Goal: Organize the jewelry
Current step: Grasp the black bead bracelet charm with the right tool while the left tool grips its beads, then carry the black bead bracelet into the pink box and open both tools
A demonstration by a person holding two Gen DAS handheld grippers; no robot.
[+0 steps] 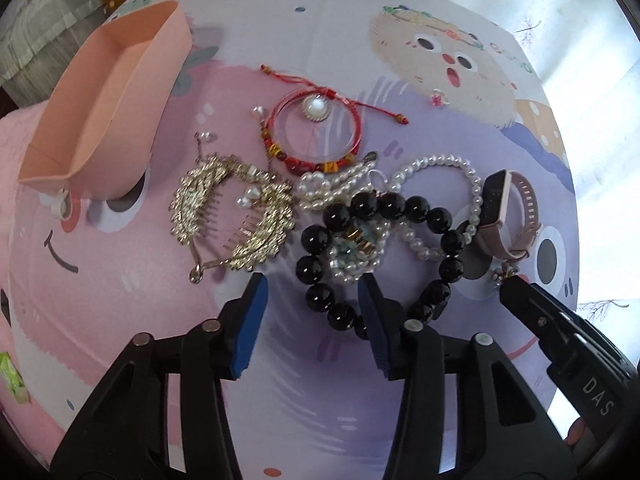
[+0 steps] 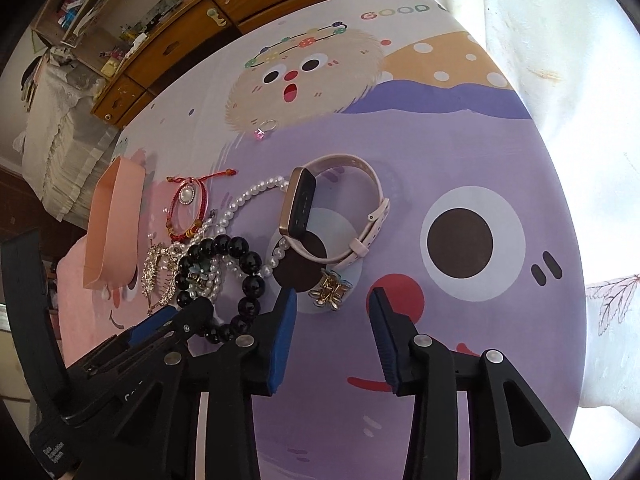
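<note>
A pile of jewelry lies on the cartoon tablecloth (image 1: 320, 32). It holds a black bead bracelet (image 1: 316, 268), pearl strands (image 1: 440, 168), gold hair combs (image 1: 224, 208), a red cord bracelet (image 1: 320, 136) and a pink watch (image 1: 508, 216). An open pink box (image 1: 100, 104) stands at the left. My left gripper (image 1: 312, 292) is open just in front of the black beads (image 2: 250, 264). My right gripper (image 2: 332, 300) is open, with a small gold flower clip (image 2: 330, 292) just ahead of its fingers. The watch (image 2: 336, 208) lies beyond it.
A small ring with a pink stone (image 2: 264, 130) lies apart, farther back on the cloth. A wooden drawer cabinet (image 2: 192, 36) stands behind the table. A white curtain (image 2: 560, 40) hangs at the right. The table's right edge (image 2: 576, 280) is close.
</note>
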